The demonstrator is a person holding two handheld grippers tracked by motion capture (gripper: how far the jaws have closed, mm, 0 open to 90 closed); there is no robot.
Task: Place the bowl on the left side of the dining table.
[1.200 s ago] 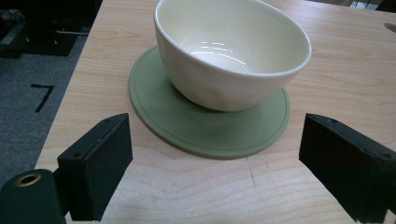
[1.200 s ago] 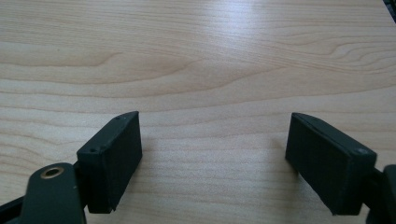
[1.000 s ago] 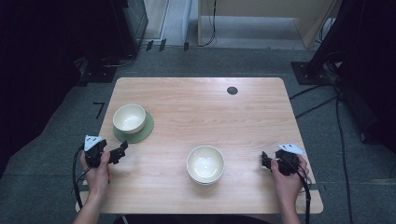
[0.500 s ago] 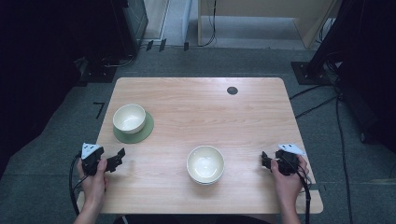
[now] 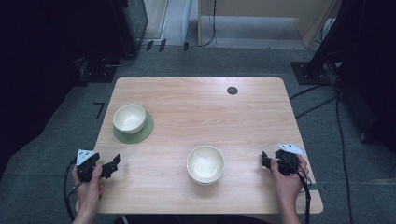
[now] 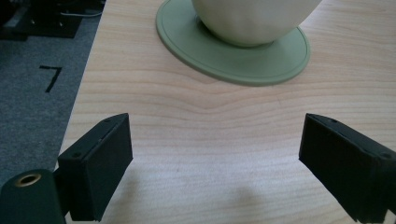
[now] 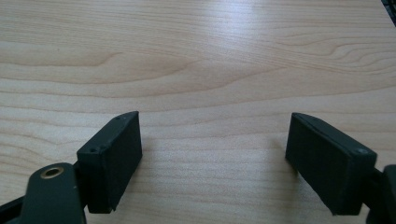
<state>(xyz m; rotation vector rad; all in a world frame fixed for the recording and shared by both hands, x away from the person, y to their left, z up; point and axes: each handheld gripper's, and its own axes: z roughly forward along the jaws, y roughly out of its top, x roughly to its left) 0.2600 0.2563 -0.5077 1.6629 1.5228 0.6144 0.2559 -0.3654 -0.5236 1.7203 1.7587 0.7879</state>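
Cream bowl (image 6: 254, 21) cut off at top — both hand-held grippers spread, empty.

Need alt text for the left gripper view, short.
The left tool hovers open over a bare wooden table, its two black jaws wide apart. Just ahead, a cream bowl sits on a round green coaster; grey floor shows past the table's edge.

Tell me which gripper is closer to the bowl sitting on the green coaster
Left. The left gripper is just below the bowl on the green coaster, near the table's left edge; the right gripper is far across the table.
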